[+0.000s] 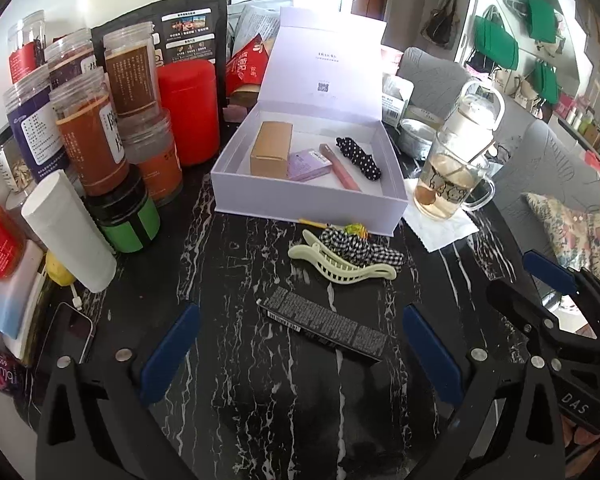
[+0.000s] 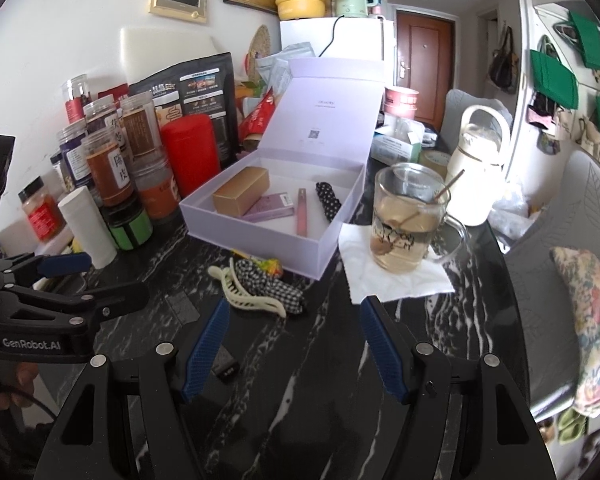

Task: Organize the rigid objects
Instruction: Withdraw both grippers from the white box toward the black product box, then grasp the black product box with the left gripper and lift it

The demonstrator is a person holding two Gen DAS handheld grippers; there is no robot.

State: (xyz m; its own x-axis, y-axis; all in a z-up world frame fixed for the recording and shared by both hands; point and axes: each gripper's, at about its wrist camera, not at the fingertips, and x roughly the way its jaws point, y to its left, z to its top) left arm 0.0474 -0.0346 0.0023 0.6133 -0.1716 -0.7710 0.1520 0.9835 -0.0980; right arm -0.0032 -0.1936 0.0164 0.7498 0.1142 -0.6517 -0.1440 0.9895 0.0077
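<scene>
Left gripper (image 1: 300, 344): blue-padded jaws stand wide, nothing between the pads — they straddle the long flat black printed carton (image 1: 326, 323), which lies on the black white-veined marble table (image 1: 228, 256) on the near side of the open lavender lidded gift box (image 1: 312, 196).

Right gripper (image 2: 294, 336): jaws likewise spread, holding nothing, poised over bare tabletop in front of that same box.

Just beyond the carton, between it and the box's front wall, lie a pale yellow plastic claw hair clip (image 1: 340, 266) and a black-and-white gingham fabric scrunchie (image 1: 360, 250), touching each other.

Inside the box: a tan cardboard carton (image 1: 271, 148) at the left, a flat purple packet (image 1: 309, 164) beside it, a slim pink tube (image 1: 340, 166), and a black polka-dot fabric roll (image 1: 358, 156) toward the right wall.

Right of the box, a clear glass mug of pale tea (image 1: 450, 180) stands on a white paper napkin (image 1: 440, 228). Left of the box, a red cylindrical tin (image 1: 188, 112) among crowded jars.
</scene>
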